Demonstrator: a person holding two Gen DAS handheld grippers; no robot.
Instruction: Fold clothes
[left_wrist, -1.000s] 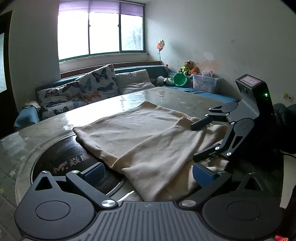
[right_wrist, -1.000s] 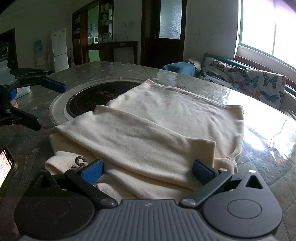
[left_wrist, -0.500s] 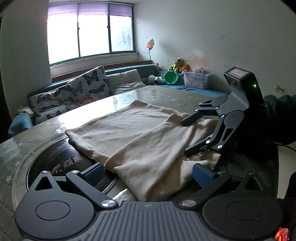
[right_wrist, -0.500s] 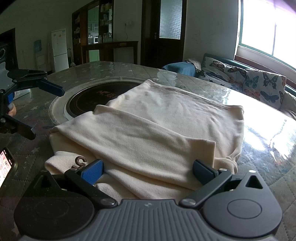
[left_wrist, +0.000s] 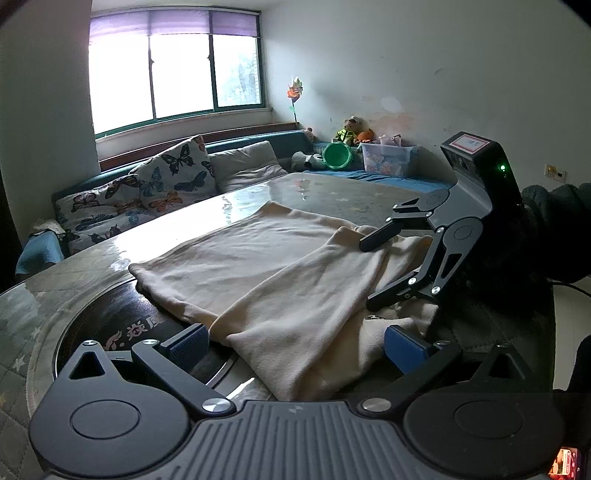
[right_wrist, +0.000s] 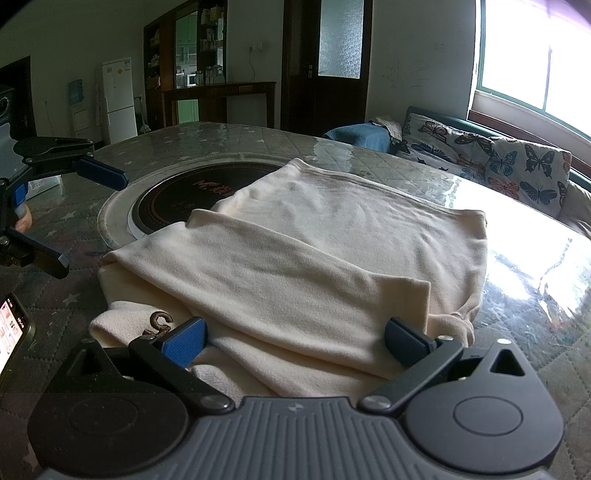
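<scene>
Looking along the left gripper (left_wrist: 293, 341), its two blue-padded fingers stood wide apart with nothing between them, hovering at the near edge of the cream garment (left_wrist: 266, 273). The garment lay on the glass-topped table (left_wrist: 332, 192), one sleeve or flap already folded across the body and running from six o'clock up toward one o'clock. Its near corner draped over the rim of the dark round hotplate (left_wrist: 103, 325) at eight o'clock. At three o'clock the right gripper (left_wrist: 373, 273) hung over the far side of the cloth, jaws spread and empty. A cushioned bench sat under the window at eleven o'clock.

From the right wrist view, the right gripper (right_wrist: 295, 339) was likewise open, its fingers straddling the near hem of the garment (right_wrist: 332, 251) without pinching it. The folded flap crossed the middle of the view; a small brown emblem (right_wrist: 159, 319) showed at seven o'clock. The left gripper (right_wrist: 85, 218) waited open at nine o'clock, just off the cloth, and a phone (right_wrist: 13, 332) lay at the table edge at eight o'clock.

The likely trouble was in the pinch: closing on the top flap alone would drag it off the layers beneath and undo the fold. The fabric looked soft and limp, so lifting one side ahead of the other could skew the crease, and the corner over the hotplate rim might snag or slide.
</scene>
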